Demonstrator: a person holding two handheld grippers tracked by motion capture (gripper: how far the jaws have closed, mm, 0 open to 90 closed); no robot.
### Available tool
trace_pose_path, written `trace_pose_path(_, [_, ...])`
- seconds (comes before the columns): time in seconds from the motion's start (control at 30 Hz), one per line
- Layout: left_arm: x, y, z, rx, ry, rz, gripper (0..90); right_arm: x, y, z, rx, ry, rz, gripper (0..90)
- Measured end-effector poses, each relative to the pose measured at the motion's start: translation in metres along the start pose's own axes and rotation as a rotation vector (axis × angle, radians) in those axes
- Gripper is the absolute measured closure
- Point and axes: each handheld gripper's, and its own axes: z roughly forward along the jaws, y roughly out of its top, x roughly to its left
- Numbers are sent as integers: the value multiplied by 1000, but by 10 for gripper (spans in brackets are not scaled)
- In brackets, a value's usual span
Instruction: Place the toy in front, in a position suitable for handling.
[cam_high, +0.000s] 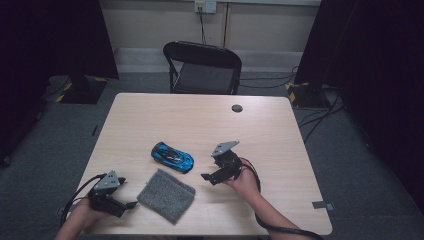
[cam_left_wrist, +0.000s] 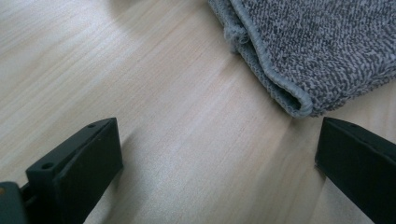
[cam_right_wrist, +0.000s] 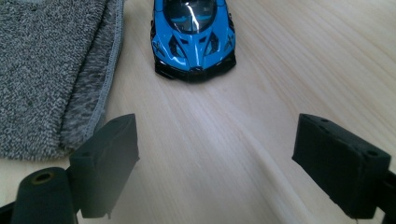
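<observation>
No lettering, number, brand or label can be read on anything here. The blue toy car (cam_right_wrist: 194, 35) carries no legible badge or marking in the right gripper view, and the grey cloth (cam_left_wrist: 317, 46) bears no tag or print in the left gripper view.
</observation>
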Motion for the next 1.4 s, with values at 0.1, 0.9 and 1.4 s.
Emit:
trace_pose_path(0.1, [0,0,0,1,2,1,0,1,5,7,6,7,-15,131])
trace_pose_path(0.9, [0,0,0,-1,0,0,0,5,46,44,0,48,-53,131])
trace_pose_path(1.4, [0,0,0,1,1,0,0,7,62,68,-1,52,-50,130])
